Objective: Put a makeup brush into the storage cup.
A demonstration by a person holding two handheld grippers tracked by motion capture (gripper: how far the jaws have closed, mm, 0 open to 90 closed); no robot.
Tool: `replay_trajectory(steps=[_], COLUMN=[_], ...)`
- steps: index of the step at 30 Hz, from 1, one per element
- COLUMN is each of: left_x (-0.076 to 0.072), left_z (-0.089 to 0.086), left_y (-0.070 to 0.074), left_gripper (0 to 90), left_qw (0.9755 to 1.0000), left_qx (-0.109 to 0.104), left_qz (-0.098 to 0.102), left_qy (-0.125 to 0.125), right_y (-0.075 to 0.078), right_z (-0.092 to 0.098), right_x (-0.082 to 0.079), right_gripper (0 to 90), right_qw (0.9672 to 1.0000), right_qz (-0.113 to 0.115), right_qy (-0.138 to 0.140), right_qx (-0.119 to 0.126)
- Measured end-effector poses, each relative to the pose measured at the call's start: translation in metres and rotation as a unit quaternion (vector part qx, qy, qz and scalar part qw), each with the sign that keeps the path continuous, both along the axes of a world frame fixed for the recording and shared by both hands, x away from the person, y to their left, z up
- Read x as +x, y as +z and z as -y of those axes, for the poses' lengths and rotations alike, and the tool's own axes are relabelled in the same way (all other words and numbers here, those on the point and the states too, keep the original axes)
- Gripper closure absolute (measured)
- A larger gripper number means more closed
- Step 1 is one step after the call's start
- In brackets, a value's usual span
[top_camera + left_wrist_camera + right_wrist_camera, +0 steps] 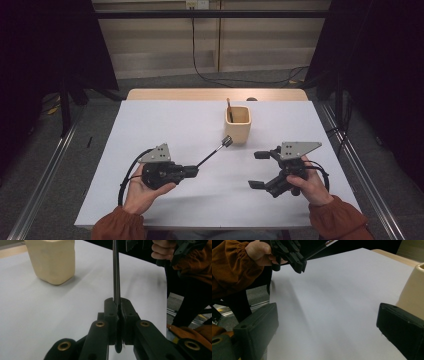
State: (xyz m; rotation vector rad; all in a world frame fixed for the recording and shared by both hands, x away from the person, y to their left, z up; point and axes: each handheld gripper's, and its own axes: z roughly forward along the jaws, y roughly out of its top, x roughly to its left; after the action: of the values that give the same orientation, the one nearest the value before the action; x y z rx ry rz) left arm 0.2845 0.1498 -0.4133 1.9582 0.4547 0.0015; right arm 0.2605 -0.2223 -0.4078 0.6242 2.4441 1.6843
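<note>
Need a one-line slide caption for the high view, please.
Left gripper clamps a thin brush aimed at the beige cup; right gripper waits open on the white table.

Holder cup [238, 125]: cream, matt, looks like smooth plastic or ceramic; cannot tell which. Slim tool [116, 272] in the left gripper [192, 171]: dark glossy shaft, silvery metal ferrule at the far end. Left gripper body: matt black plastic, brass-coloured bushings at the joints, dull grey metal plate on top. Right gripper [259, 170]: same matt black plastic, pads slightly grainy. Table cover [165, 125]: white, smooth, matt, paper-like. Table edge [200, 94] behind: pale wood. Sleeves [340, 220]: rust-orange ribbed cloth.
</note>
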Motion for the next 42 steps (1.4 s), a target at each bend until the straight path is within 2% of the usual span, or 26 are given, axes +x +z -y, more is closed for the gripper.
replay_trajectory(steps=[1,4,9,11,15,18,23,30,35,38,42], left_x=[0.0,-0.001,-0.002,-0.002,-0.004,-0.004,-0.005,-0.006,-0.006,-0.006,-0.006], left_z=[0.0,0.002,0.003,0.004,0.007,0.008,0.009,0.011,0.01,0.011,0.012], left_y=[-0.001,-0.004,-0.005,-0.006,-0.008,-0.007,-0.008,-0.009,-0.008,-0.008,-0.008], left_gripper=[85.5,85.5,85.5,85.5,85.5,85.4,85.5,85.5,85.5,85.5,85.5], left_qw=[1.0,1.0,0.9993,0.9992,0.9987,0.9981,0.9979,0.9977,0.9972,0.9972,0.9972], left_qx=[0.005,-0.001,-0.028,-0.033,-0.039,-0.048,-0.052,-0.053,-0.061,-0.06,-0.058], left_qz=[0.005,0.01,0.026,0.023,0.033,0.037,0.039,0.042,0.041,0.043,0.045], left_qy=[0.0,-0.002,-0.005,-0.006,-0.007,-0.008,-0.008,-0.01,-0.011,-0.011,-0.014], right_y=[0.0,0.001,0.002,0.002,0.003,0.005,0.009,0.011,0.012,0.014,0.015], right_z=[-0.001,-0.004,-0.008,-0.011,-0.018,-0.021,-0.027,-0.039,-0.045,-0.048,-0.05], right_x=[0.0,0.001,0.004,0.006,0.008,0.008,0.01,0.017,0.02,0.022,0.025], right_gripper=[2.8,2.4,3.3,3.8,5.7,7.1,9.0,10.5,14.4,16.3,23.7], right_qw=[1.0,0.9999,0.9994,0.9994,0.9992,0.9993,0.9984,0.9983,0.9978,0.9982,0.998], right_qz=[0.0,0.007,0.016,0.016,0.011,0.012,0.001,-0.012,-0.005,0.003,0.002], right_qy=[-0.001,-0.005,-0.01,-0.007,0.005,0.009,0.026,0.024,0.029,0.02,0.02], right_qx=[0.002,0.009,0.029,0.031,0.039,0.034,0.05,0.051,0.059,0.057,0.06])
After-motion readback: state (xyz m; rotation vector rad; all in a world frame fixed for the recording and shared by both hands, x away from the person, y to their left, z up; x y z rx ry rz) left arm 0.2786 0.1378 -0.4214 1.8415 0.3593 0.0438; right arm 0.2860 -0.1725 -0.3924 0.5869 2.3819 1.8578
